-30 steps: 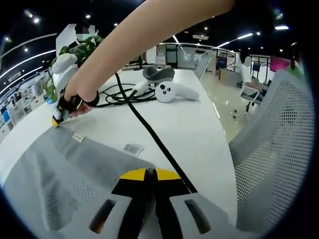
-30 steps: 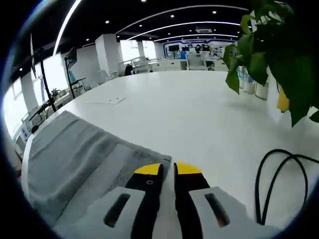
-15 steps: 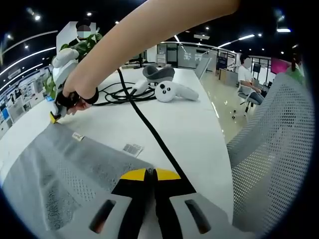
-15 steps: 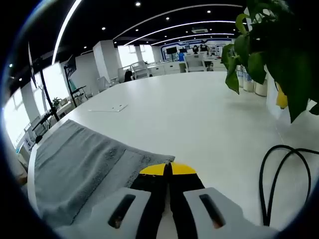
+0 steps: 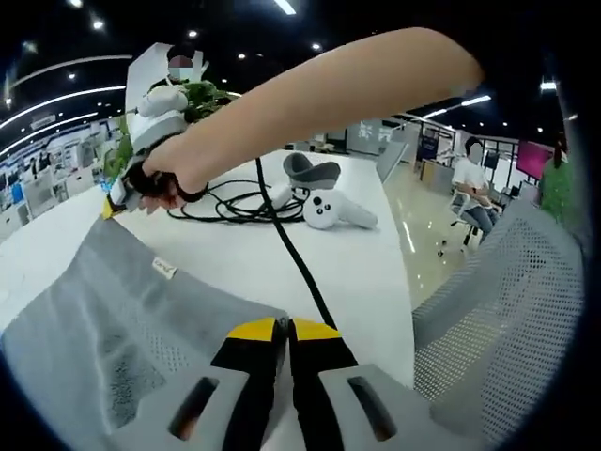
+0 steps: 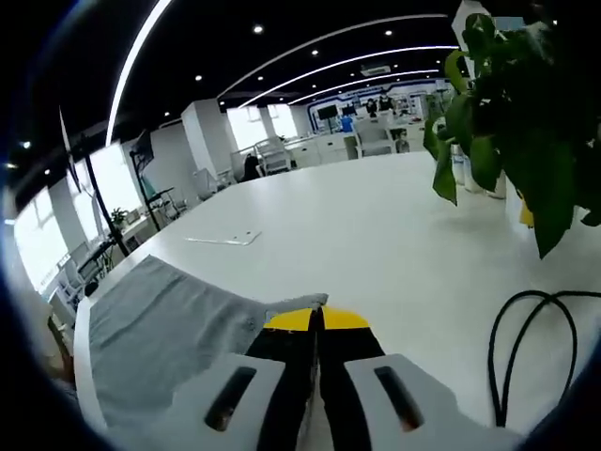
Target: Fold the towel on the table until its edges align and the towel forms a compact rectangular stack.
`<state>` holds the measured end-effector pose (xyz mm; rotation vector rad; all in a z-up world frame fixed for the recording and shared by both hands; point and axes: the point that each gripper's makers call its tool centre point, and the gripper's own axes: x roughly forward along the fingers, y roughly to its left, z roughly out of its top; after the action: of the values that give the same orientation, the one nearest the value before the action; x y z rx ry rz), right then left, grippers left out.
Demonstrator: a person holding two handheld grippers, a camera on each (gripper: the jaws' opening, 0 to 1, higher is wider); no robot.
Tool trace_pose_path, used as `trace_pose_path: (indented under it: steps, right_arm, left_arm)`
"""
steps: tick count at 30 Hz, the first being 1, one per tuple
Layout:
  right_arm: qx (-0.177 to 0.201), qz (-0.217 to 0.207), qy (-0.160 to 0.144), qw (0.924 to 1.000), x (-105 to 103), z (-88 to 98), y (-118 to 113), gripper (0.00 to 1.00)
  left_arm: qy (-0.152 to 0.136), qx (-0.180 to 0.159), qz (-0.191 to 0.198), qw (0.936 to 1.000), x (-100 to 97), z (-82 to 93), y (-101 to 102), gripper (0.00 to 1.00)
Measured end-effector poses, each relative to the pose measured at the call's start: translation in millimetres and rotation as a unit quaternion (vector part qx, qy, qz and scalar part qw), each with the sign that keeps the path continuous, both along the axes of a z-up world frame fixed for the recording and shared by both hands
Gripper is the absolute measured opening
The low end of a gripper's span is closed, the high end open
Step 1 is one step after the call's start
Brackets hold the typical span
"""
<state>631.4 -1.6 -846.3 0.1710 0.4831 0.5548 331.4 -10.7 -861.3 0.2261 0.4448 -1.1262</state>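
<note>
The grey towel (image 5: pixel 103 319) spreads over the lower left of the left gripper view, a small label (image 5: pixel 164 269) near its edge. My left gripper (image 5: pixel 285 327) is shut on the towel's near corner. Across the towel, a hand holds my right gripper (image 5: pixel 113 202), shut on the far corner, with the arm reaching over the table. In the right gripper view the towel (image 6: pixel 160 319) hangs down to the lower left from my right gripper (image 6: pixel 317 318), whose jaws are shut on its corner. The held edge is raised off the white table (image 6: pixel 376 216).
A black cable (image 5: pixel 291 254) runs across the table past white controllers (image 5: pixel 329 210) and a grey headset (image 5: pixel 310 171). A potted plant (image 6: pixel 526 113) and a cable loop (image 6: pixel 512 329) stand close to the right gripper. A mesh chair (image 5: pixel 507 319) is beside the table edge. A paper (image 6: pixel 223 239) lies farther off.
The right gripper closed on the towel's corner. Both grippers have since risen, lifting the towel's edge off the table. The left gripper stayed shut.
</note>
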Motion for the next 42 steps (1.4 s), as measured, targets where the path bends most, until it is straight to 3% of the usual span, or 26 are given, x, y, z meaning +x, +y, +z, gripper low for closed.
trace_pose_path:
  steps: [7,13,21,30,32,42]
  right_arm:
    - [0.012,0.005,-0.025,0.9996,-26,44.4,21,0.00]
    - [0.004,0.008,-0.044,0.9990,-35,72.4,35,0.00]
    - [0.028,0.022,-0.067,0.9971,-42,117.0,73,0.00]
    - [0.064,0.034,-0.081,0.9940,-31,153.5,120,0.00]
    - [0.069,0.036,-0.084,0.9934,-30,162.4,134,0.00]
    - [0.091,0.040,-0.108,0.9892,-27,206.9,193,0.00]
  left_arm:
    - [-0.007,-0.027,0.015,0.9995,1.1,24.8,16,0.04]
    - [-0.022,-0.040,0.025,0.9986,-0.5,47.9,33,0.04]
    - [-0.047,-0.073,0.039,0.9955,-6.1,94.3,65,0.04]
    - [-0.077,-0.106,0.074,0.9886,-3.9,145.6,120,0.04]
    - [-0.096,-0.105,0.086,0.9861,-0.7,157.8,139,0.04]
    - [-0.107,-0.108,0.118,0.9813,4.7,182.0,203,0.04]
